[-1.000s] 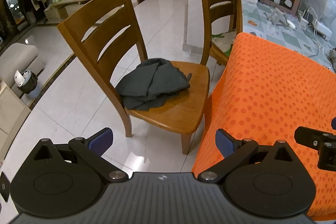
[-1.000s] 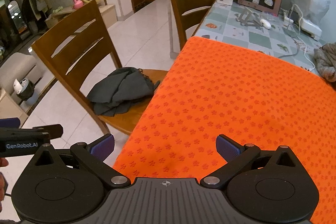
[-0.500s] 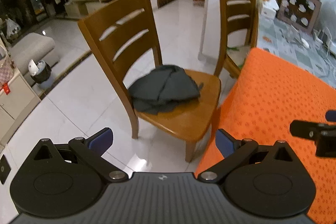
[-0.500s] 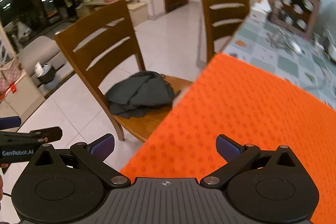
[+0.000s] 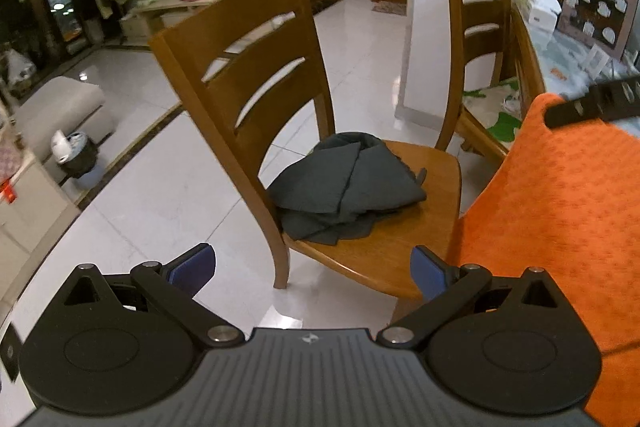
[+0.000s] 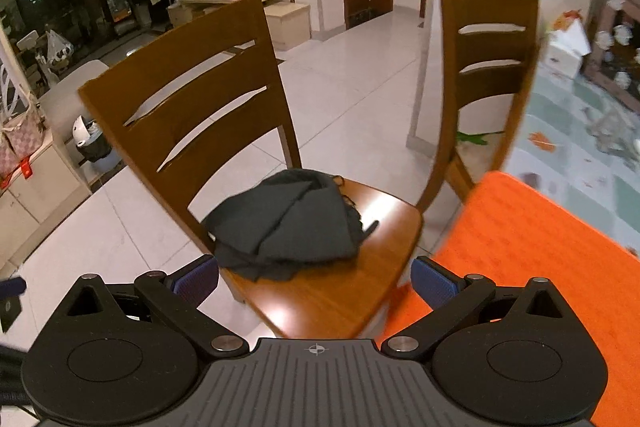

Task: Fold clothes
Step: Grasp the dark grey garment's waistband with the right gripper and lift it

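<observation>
A crumpled dark grey garment [image 5: 344, 187] lies on the seat of a wooden chair [image 5: 384, 247]. It also shows in the right wrist view [image 6: 288, 223] on the same chair [image 6: 340, 291]. My left gripper [image 5: 312, 269] is open and empty, above the floor short of the chair. My right gripper [image 6: 316, 279] is open and empty, above the front of the seat, close to the garment. An orange mat [image 5: 560, 211] covers the table to the right and shows in the right wrist view [image 6: 520, 251]. Part of the right gripper's body [image 5: 592, 103] shows at the left wrist view's right edge.
A second wooden chair [image 6: 488, 75] stands behind the table's far corner. The patterned tabletop [image 6: 580, 163] beyond the mat holds a tissue box [image 6: 568, 43] and small items. The white tiled floor [image 5: 160, 195] lies left of the chair, with a bin [image 5: 74, 155] beside a sofa.
Both grippers have moved left and toward the chair. The garment now lies straight ahead of the right gripper, and the orange mat has slid to the right of both views.
</observation>
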`<state>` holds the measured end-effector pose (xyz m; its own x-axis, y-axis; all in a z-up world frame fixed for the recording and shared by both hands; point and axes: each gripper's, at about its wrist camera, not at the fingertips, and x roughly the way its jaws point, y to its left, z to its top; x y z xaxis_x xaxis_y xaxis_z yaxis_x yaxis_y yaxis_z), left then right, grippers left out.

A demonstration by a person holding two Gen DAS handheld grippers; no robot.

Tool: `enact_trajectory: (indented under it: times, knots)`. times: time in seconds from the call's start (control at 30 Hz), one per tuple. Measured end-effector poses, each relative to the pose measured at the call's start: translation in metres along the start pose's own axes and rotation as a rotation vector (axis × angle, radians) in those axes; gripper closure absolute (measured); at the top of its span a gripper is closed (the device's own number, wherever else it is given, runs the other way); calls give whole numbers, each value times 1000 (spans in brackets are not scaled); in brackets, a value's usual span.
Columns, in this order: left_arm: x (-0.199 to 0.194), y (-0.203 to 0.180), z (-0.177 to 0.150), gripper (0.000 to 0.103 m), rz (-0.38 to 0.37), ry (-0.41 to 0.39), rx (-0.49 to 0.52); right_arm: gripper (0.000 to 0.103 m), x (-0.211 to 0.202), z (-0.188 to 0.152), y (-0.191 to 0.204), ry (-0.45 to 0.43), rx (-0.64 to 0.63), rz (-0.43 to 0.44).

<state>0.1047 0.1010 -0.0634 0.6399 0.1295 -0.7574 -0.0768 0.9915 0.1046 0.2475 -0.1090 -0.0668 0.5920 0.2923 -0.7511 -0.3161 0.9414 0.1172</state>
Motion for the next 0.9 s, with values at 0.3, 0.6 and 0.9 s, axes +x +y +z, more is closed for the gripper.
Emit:
enact_trajectory:
  times: [0.3, 0.6, 0.9]
  knots:
    - [104, 33, 28, 0, -104, -37, 107, 1, 182, 28, 7, 66, 87, 11]
    - [196, 49, 32, 0, -181, -19, 177, 1, 352, 11, -24, 187, 148, -45]
    - [252, 56, 27, 0, -177, 37, 179, 6, 456, -15, -54, 282, 56, 8]
